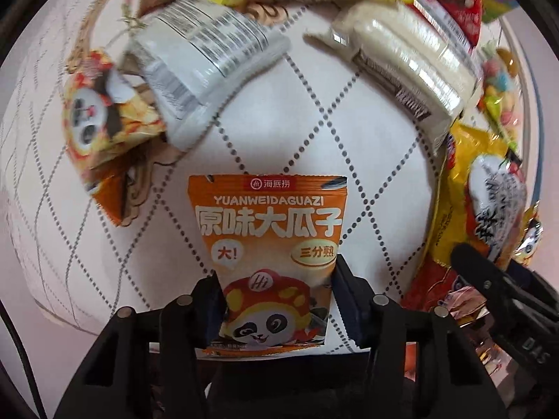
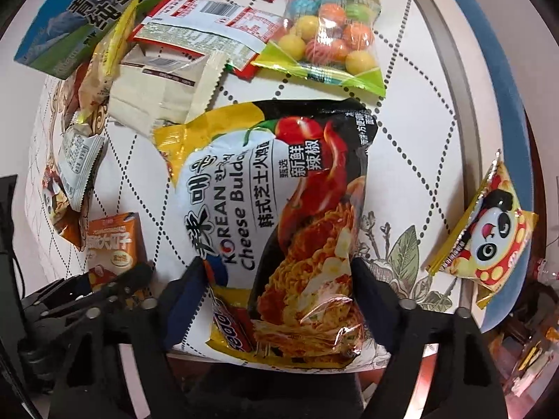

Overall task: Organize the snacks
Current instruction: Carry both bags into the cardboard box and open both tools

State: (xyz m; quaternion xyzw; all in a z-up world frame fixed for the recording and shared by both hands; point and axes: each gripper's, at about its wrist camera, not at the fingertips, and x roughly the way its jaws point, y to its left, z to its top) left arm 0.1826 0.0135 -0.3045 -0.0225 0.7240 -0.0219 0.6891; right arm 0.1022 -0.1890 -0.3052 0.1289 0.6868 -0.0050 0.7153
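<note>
The round white table [image 2: 412, 80], covered in a quilted cloth with dotted diamond lines and rimmed in grey and blue, carries a scatter of snacks. Largest is the yellow-and-black foil bag of Korean cheese noodles [image 2: 279, 209], lying near the table's near edge; the right gripper [image 2: 279, 279] points down over it, its black jaws standing at either side of the bag's lower half, and whether the pads press on the foil I cannot tell. Toward the far edge lie a blue-and-green milk carton [image 2: 80, 17], a clear packet of pale wafers [image 2: 157, 94], and a clear green-trimmed bag of coloured candy balls [image 2: 328, 38]. A small yellow panda-print sachet [image 2: 489, 234] rests at the right edge. Smallest is the orange sunflower-seed pouch with a panda in a red cap [image 1: 269, 248], just left of the noodle bag: the left gripper [image 1: 276, 293], also pointing down, holds it with both black jaws narrowed against the pouch's lower sides.
</note>
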